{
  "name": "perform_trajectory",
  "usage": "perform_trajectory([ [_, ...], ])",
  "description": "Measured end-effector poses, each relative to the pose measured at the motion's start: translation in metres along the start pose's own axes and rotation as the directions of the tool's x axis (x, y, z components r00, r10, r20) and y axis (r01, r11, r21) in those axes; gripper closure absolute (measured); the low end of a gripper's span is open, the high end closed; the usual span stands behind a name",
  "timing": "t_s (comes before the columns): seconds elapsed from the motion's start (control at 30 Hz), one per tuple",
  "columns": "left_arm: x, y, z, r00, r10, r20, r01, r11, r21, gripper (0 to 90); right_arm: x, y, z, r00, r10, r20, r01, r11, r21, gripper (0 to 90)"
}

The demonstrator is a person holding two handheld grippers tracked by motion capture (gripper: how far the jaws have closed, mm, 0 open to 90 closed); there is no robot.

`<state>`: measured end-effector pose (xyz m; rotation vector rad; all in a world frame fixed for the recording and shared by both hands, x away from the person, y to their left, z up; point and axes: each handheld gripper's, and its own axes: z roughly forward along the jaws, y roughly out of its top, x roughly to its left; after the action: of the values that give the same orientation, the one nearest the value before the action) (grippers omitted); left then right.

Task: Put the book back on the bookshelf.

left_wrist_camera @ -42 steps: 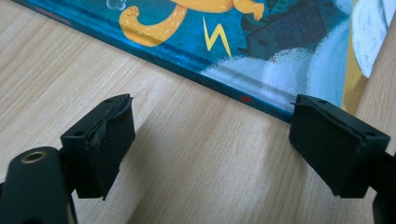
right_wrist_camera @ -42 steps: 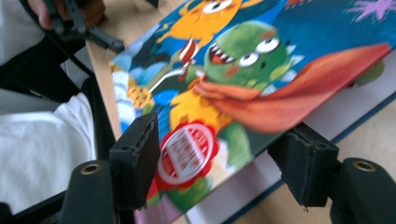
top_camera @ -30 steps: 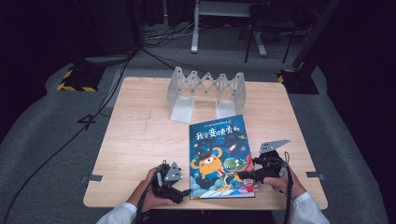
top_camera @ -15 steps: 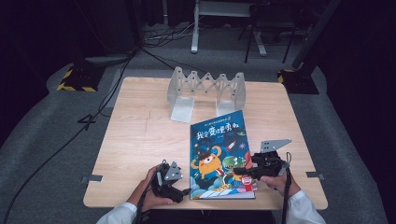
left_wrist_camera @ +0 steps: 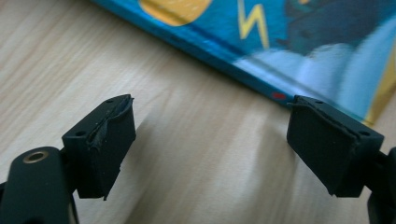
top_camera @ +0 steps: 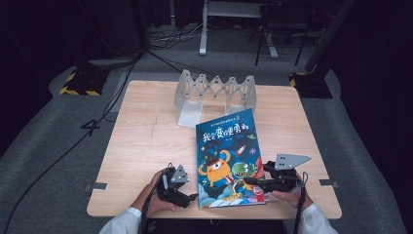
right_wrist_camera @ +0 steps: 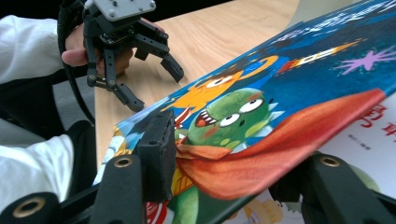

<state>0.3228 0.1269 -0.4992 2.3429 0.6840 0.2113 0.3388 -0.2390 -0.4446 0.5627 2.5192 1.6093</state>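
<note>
Book (top_camera: pixel 229 158) cover now lifted at right edge, right gripper (top_camera: pixel 254 181) jaws just closed, clamping it; left gripper (top_camera: pixel 191 197) jaws apart.

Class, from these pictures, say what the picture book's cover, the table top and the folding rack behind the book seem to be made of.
Picture book: glossy printed card or paper; the lifted cover bends and catches light.
Table top: pale wood or wood-look laminate; grain lines show.
Folding rack: probably translucent whitish plastic; light passes through its zigzag panels.

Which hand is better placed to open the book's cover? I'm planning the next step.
Right: its tongs grip the lifted cover at the book's edge. The left tongs stand open on bare table beside it.
</note>
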Motion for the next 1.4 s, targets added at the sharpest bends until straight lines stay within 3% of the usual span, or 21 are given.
perform_trajectory([
  [0.07, 0.0, 0.004, 0.0, 0.9996, -0.017, -0.021, 0.018, 0.9998, 0.01, 18.1, 0.003, 0.001, -0.001, 0.9997, -0.021, 0.013, 0.021, 1.0, -0.004, 50.8],
  [0.2, -0.001, 0.01, 0.001, 0.9996, -0.014, 0.024, 0.015, 0.9998, -0.012, 18.1, 0.005, 0.0, -0.004, 0.9986, -0.047, 0.025, 0.048, 0.999, -0.017, 51.1],
  [0.3, 0.001, 0.017, 0.001, 0.9976, -0.036, 0.059, 0.039, 0.9982, -0.046, 16.3, 0.011, -0.001, -0.007, 0.9958, -0.081, 0.043, 0.082, 0.996, -0.032, 51.2],
  [0.43, 0.002, 0.022, 0.001, 0.9955, -0.049, 0.081, 0.055, 0.9954, -0.078, 17.4, 0.016, -0.003, -0.011, 0.9919, -0.111, 0.062, 0.114, 0.993, -0.044, 51.3],
  [0.57, 0.001, 0.029, 0.004, 0.9953, -0.033, 0.091, 0.04, 0.9959, -0.082, 16.5, 0.022, -0.003, -0.014, 0.986, -0.148, 0.077, 0.152, 0.987, -0.055, 51.3],
  [0.77, 0.003, 0.034, 0.012, 0.9846, -0.053, 0.166, 0.074, 0.989, -0.128, 15.1, 0.026, -0.005, -0.017, 0.9791, -0.184, 0.087, 0.19, 0.98, -0.066, 51.2],
  [0.97, 0.005, 0.038, 0.015, 0.9795, -0.066, 0.19, 0.093, 0.9861, -0.137, 12.5, 0.026, -0.006, -0.018, 0.9773, -0.193, 0.087, 0.2, 0.977, -0.071, 51.2],
  [1.03, 0.008, 0.039, 0.018, 0.9709, -0.086, 0.224, 0.12, 0.9822, -0.144, 12.0, 0.026, -0.006, -0.018, 0.9779, -0.192, 0.084, 0.198, 0.977, -0.073, 51.2],
  [1.1, 0.014, 0.04, 0.025, 0.9446, -0.131, 0.301, 0.182, 0.9718, -0.15, 11.4, 0.025, -0.007, -0.017, 0.9785, -0.19, 0.081, 0.196, 0.977, -0.078, 51.2],
  [1.13, 0.016, 0.043, 0.029, 0.9371, -0.142, 0.319, 0.198, 0.9684, -0.152, 8.3, 0.023, -0.008, -0.017, 0.9798, -0.185, 0.077, 0.191, 0.978, -0.08, 51.2],
  [1.27, 0.017, 0.046, 0.031, 0.9354, -0.138, 0.326, 0.198, 0.9671, -0.16, 7.0, 0.023, -0.009, -0.017, 0.979, -0.188, 0.078, 0.194, 0.978, -0.08, 51.2],
  [1.33, 0.02, 0.045, 0.028, 0.9334, -0.14, 0.33, 0.209, 0.9608, -0.182, 10.0, 0.023, -0.009, -0.019, 0.9773, -0.196, 0.081, 0.203, 0.975, -0.086, 51.4],
  [1.4, 0.023, 0.042, 0.023, 0.9309, -0.141, 0.337, 0.226, 0.9475, -0.226, 17.6, 0.021, -0.009, -0.02, 0.9785, -0.195, 0.067, 0.2, 0.976, -0.088, 53.5],
])
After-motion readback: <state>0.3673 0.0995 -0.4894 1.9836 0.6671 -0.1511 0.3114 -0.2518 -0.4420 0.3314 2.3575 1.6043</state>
